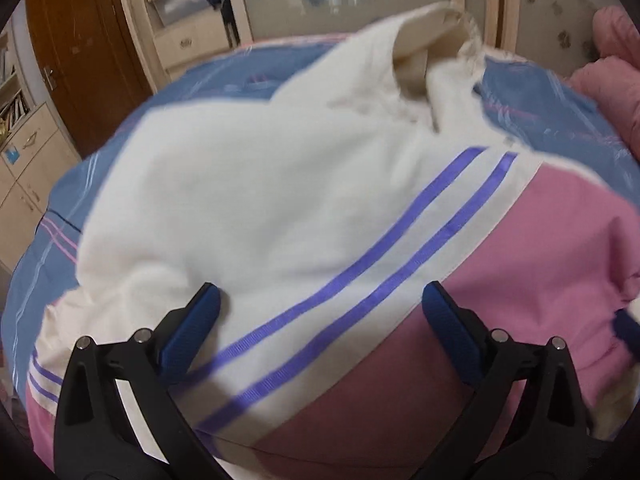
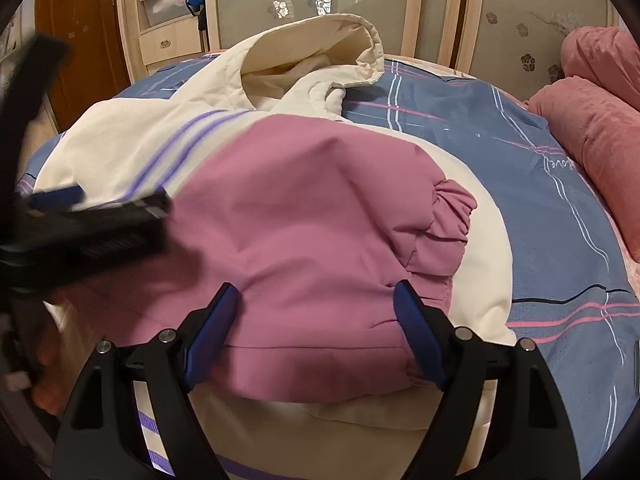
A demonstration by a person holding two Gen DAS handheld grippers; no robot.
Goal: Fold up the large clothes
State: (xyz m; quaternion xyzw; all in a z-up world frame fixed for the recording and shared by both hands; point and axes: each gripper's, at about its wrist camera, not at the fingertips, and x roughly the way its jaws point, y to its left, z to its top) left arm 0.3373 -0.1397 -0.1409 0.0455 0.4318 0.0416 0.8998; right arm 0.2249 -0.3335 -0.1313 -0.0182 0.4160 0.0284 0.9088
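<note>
Currently, status:
Bed [image 2: 520, 168]: blue plaid cover, serves as folding surface.
Jacket [image 1: 260, 200]: white-pink, lies bunched mid-bed, hood [image 2: 320, 48] at far end; pink sleeve [image 2: 320, 200] folded across body.
Left gripper [image 1: 320, 300]: jaws wide open, empty, over the purple stripes, likely lining up a grab.
Right gripper [image 2: 316, 296]: jaws apart astride sleeve, no clamp visible.

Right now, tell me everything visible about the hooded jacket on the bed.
The hooded jacket is cream on top and pink below, with two purple stripes across it. It looks padded, lies partly folded on the blue plaid bedspread, its hood open toward the wardrobe, and a pink sleeve with a gathered cuff lies across it.
</note>
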